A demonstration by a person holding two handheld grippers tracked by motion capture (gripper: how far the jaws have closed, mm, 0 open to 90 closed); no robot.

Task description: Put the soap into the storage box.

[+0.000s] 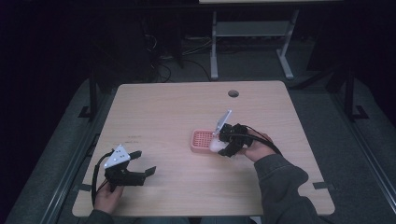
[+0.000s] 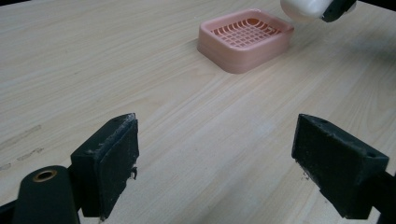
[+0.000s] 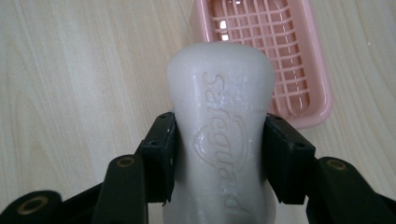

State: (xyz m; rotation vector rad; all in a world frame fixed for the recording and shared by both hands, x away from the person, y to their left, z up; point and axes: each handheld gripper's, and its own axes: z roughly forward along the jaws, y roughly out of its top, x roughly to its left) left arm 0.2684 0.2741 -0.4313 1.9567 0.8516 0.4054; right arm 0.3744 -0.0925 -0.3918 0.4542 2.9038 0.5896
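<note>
The high view looked forward and down over the whole light wooden table (image 1: 187,102), while the left gripper view sat low, facing across it, and the right gripper view hung close above, all sharing the pink slotted plastic tray (image 1: 202,140).

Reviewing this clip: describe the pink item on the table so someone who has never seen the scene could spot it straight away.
Start at the light wooden table and look right of its centre, just in front of the person's right claw. There sits a pink soap dish, a low rounded rectangle with a slatted grid floor. It is the one pink item and lies flat on the wood, whereas the white soap bar beside it is clamped in that claw.
</note>
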